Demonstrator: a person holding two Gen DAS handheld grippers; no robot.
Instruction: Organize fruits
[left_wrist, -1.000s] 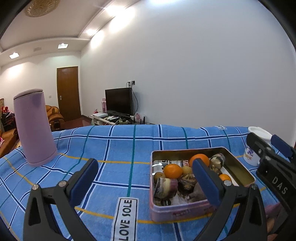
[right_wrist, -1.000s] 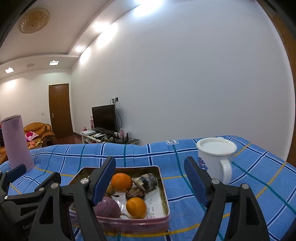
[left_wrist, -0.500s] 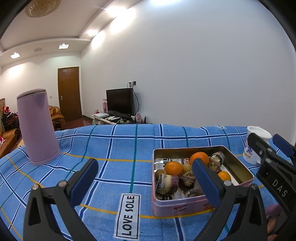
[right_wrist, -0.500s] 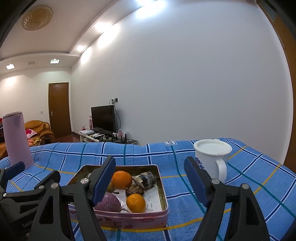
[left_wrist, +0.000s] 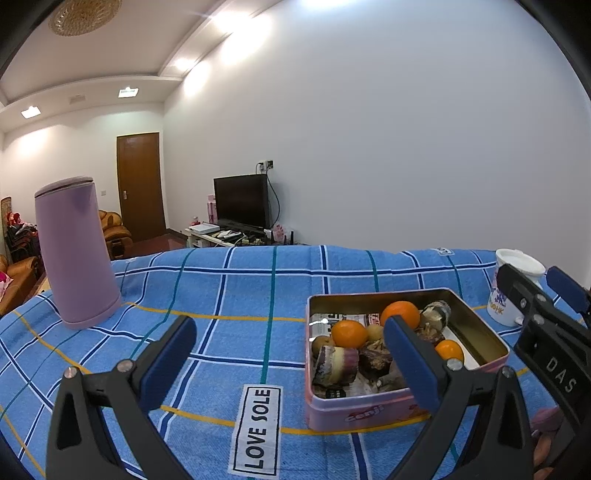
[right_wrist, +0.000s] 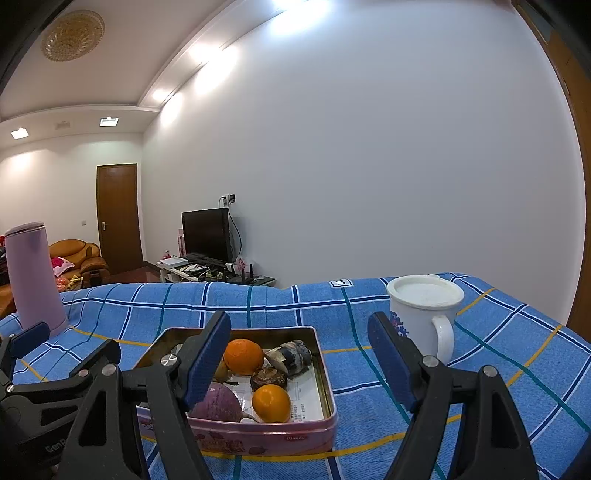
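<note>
Your left hand-held gripper (left_wrist: 288, 354) hangs above the blue checked cloth (left_wrist: 236, 295) on the bench with its jaws spread wide and nothing between them; your right hand-held gripper (right_wrist: 299, 354) is likewise spread and empty, its left finger over the near edge of the pink tin (right_wrist: 280, 441). The fruits sit inside that open tin: one orange (right_wrist: 243, 356) toward the back, a second orange (right_wrist: 271, 402) near the front wall, and a purple root piece (right_wrist: 216, 404) beside it, with darker lumps between them that you cannot identify. A white mug (right_wrist: 424, 314) stands just right of the tin, and a lilac flask (left_wrist: 75, 251) stands upright well to the left.
</note>
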